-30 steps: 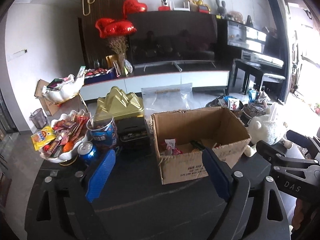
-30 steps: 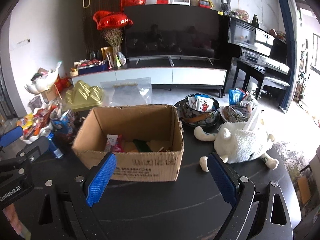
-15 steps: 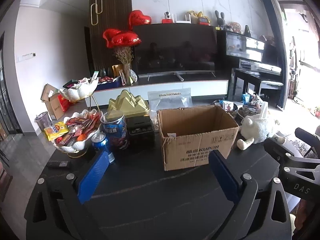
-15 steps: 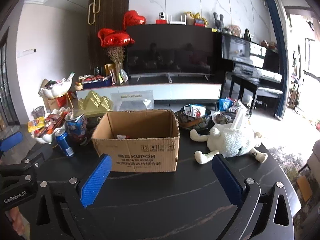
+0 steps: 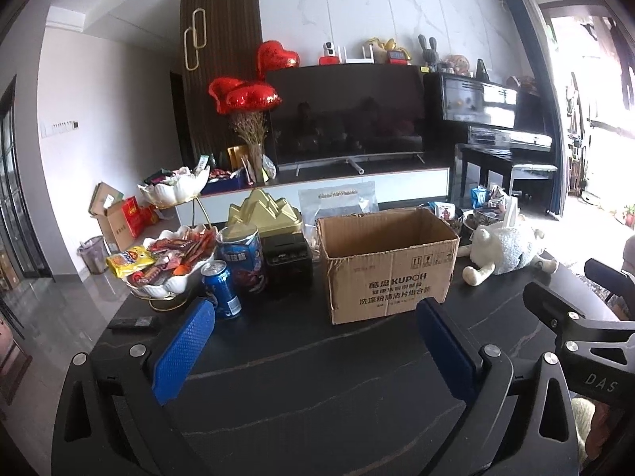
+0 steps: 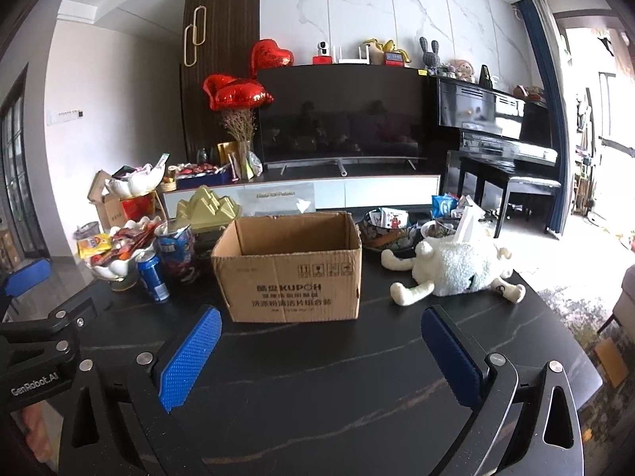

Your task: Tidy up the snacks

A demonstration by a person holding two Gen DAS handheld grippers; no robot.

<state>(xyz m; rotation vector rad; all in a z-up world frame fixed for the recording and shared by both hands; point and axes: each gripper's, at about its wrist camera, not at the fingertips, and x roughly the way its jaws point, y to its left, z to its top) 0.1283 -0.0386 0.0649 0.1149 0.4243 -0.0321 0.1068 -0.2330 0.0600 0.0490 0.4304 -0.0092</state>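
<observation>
An open cardboard box (image 5: 387,265) (image 6: 291,269) stands on the black table. Left of it a white shell dish (image 5: 166,261) (image 6: 115,252) holds several snack packets. A blue can (image 5: 221,289) (image 6: 152,277) and a blue snack tub (image 5: 240,258) (image 6: 176,252) stand beside the dish. My left gripper (image 5: 313,353) is open and empty, low over the table in front of the box. My right gripper (image 6: 317,353) is open and empty, also in front of the box. The box's inside is hidden from both views.
A white plush sheep (image 5: 504,252) (image 6: 456,265) lies right of the box. Bowls with snack packets (image 6: 391,228) sit behind it. A gold ridged box (image 5: 264,212) and a black box (image 5: 287,260) stand behind the tub. A black remote (image 5: 131,323) lies at the table's left edge.
Both grippers have pulled back and dropped lower, so the box looks farther off and its inside no longer shows. Both stay open and empty.
</observation>
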